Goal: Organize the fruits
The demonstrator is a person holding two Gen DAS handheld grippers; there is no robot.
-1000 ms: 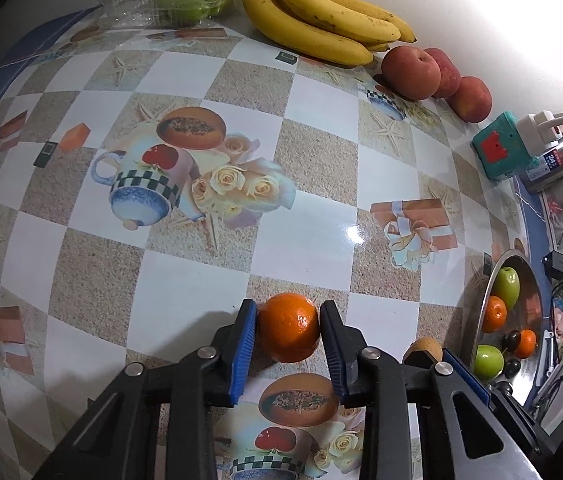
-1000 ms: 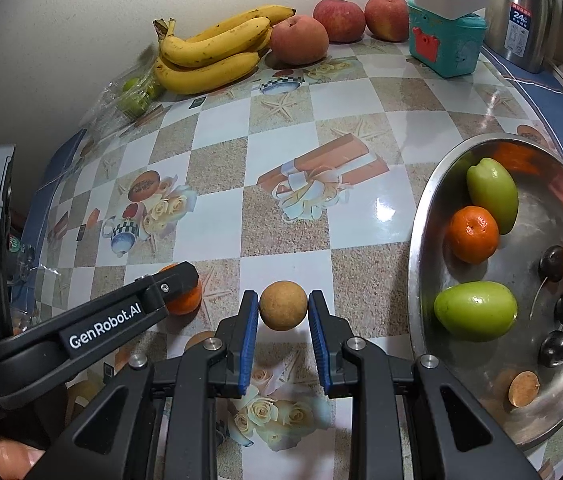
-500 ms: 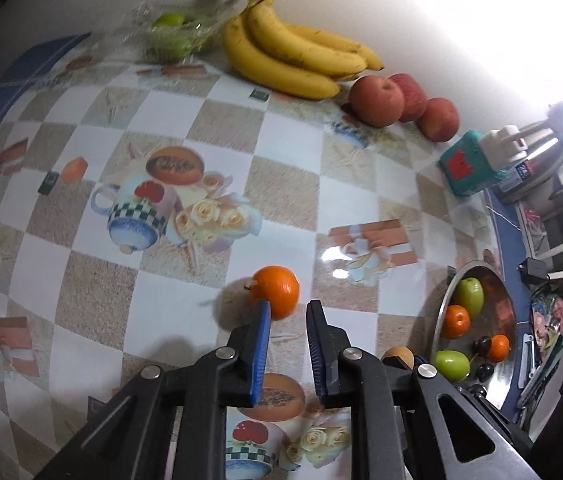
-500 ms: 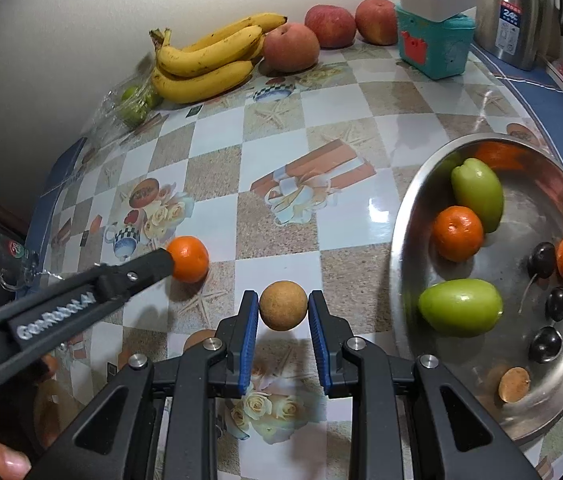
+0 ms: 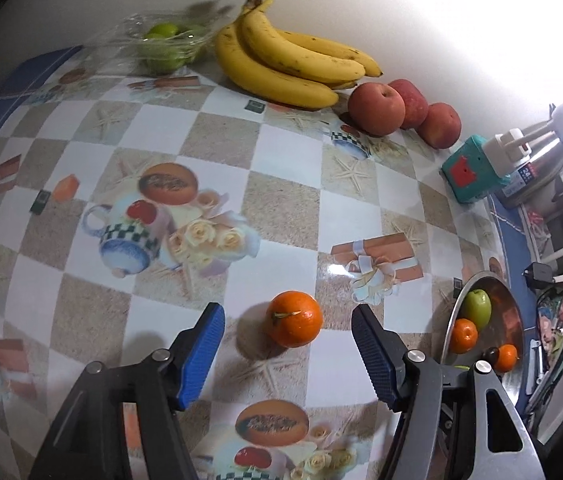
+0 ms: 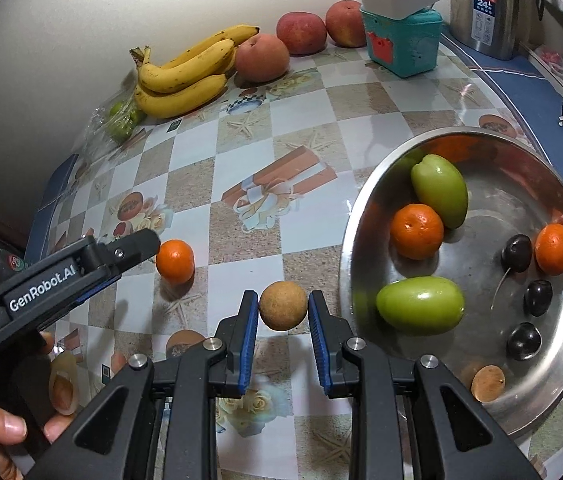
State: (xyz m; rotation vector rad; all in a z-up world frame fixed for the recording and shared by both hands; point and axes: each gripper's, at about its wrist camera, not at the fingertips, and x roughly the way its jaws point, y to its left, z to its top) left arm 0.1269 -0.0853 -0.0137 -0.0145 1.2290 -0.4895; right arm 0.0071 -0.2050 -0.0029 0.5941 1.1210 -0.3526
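Where the left gripper's body fills the lower right of the left wrist frame, it cuts off the near rim of the steel bowl (image 5: pixel 450 320), so only part of the bowl's contents shows there. A clear bag of green fruit (image 5: pixel 163 46) at the upper left is blurred; the fruit may be limes.

The left gripper (image 5: pixel 287 354) stands wide open. The tangerine (image 5: pixel 294 319) sits on the patterned tablecloth (image 5: pixel 129 148) at lower centre, between and slightly ahead of the blue pads, touching neither. It is round, glossy and bright orange, with no marked long axis; its short stem faces the camera, toward the left.

The right gripper (image 6: pixel 283 312) is clamped on a round, matt brown fruit (image 6: pixel 283 306) at lower centre of the right wrist frame, just left of the bowl. The bananas (image 5: pixel 289 68) lie at the top, long axes running from upper left to lower right.
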